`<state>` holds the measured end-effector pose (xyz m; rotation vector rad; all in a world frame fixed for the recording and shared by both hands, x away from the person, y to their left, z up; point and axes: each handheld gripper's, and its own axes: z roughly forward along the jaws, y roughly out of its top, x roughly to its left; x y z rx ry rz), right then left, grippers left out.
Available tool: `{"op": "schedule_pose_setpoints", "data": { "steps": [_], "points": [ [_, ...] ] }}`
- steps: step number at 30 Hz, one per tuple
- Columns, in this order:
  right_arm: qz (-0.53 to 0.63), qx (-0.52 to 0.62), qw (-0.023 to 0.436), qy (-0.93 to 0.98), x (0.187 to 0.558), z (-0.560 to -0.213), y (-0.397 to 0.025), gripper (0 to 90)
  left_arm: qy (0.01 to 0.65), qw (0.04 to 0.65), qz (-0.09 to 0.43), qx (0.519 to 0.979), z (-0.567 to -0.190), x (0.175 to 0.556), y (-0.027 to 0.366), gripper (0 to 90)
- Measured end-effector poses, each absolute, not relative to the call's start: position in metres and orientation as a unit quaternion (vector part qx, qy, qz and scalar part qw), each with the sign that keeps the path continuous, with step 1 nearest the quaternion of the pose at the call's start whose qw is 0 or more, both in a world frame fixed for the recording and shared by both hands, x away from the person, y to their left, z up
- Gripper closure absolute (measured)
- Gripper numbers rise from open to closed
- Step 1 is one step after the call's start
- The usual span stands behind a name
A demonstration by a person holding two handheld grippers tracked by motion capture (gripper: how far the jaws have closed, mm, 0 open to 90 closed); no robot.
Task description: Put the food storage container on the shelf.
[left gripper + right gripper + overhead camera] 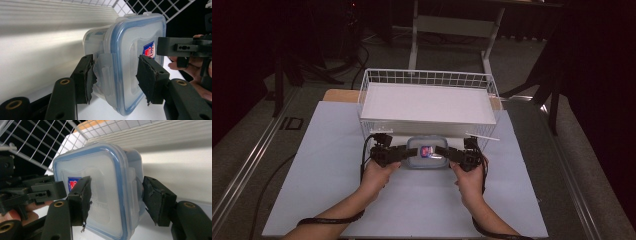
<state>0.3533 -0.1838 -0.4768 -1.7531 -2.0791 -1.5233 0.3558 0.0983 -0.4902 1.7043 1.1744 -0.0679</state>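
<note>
- Near the counter's [337, 200] middle, just before the wire basket [427, 80], sits a clear plastic container [427, 152] with a blue-rimmed lid.
- Left tool [409, 152] and right tool [441, 150] each clamp an opposite side latch.
- Likely light, rigid, smooth; the latches give the surest hold.

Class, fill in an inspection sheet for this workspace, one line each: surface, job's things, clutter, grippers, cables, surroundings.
Surface: pale sheet covering the table, bare around the work.
Job's things: clear lidded container with blue seal and a red-blue label, at the front of the white wire basket, under its white shelf.
Clutter: nothing seen.
Grippers: left gripper straddles the container's side clasp, one on each side of the lid; right gripper straddles the opposite edge; contact cannot be told.
Cables: black cable trailing from the left forearm.
Surroundings: dark room, grey floor, a white table frame behind.
</note>
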Motion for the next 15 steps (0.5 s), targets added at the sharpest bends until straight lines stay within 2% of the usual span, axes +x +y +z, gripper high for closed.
{"op": "schedule_pose_setpoints", "data": {
  "steps": [9, 15],
  "points": [
    [-0.504, -0.581, 0.029, -0.639, 0.372, -0.500, -0.186, 41.6, 0.482, 0.520, -0.002, 0.705, -0.503, 0.375, 0.097, 49.3],
    [-0.498, -0.585, 0.021, -0.640, 0.379, -0.508, -0.183, 41.5, 0.483, 0.530, 0.000, 0.697, -0.517, 0.382, 0.099, 49.2]
  ]
}}
